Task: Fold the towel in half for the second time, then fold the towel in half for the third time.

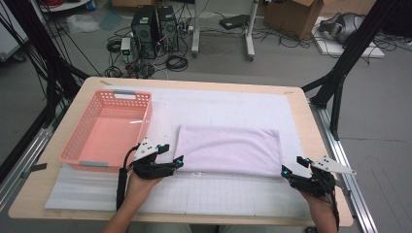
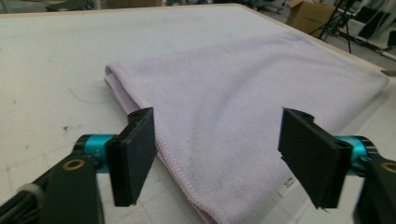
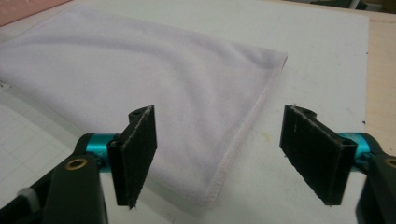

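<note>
Folded towel (image 1: 228, 149) between both claws

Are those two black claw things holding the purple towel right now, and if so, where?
Nothing is held. The left gripper and right gripper have open jaws at the near corners of the folded lilac terry towel, not pinching it.

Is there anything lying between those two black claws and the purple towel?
Nothing visible. The folded lilac towel lies flat on the white mat. The left gripper and right gripper sit open at its near corners, with nothing between.
</note>
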